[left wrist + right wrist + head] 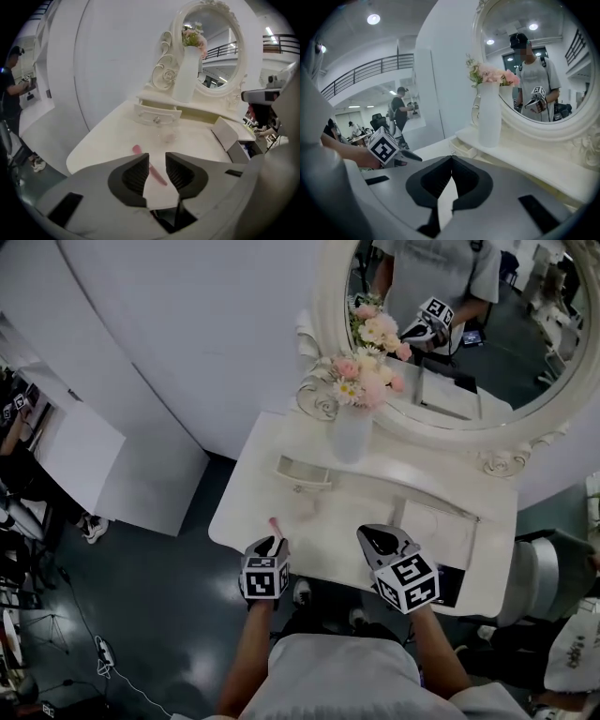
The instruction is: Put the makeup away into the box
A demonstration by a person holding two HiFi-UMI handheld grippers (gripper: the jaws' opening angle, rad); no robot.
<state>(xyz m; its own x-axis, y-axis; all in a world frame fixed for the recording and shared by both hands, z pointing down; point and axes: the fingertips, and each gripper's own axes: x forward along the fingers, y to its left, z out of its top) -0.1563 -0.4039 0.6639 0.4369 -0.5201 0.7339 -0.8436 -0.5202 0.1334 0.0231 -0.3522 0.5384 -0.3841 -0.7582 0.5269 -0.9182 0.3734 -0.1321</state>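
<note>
Left gripper (157,160) fingers stand apart over pink stick (158,176); right gripper (451,159) fingers meet.

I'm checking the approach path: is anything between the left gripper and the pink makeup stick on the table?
Nothing visible does. The pink makeup stick lies alone on the bare tabletop, showing through the gap between the open jaws of the left gripper.

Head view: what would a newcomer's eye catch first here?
A vase of pink flowers stands before the big oval mirror at the back of the white dressing table. Near the front edge lies a pink makeup stick, framed by the open left hand-held gripper, not gripped.
</note>
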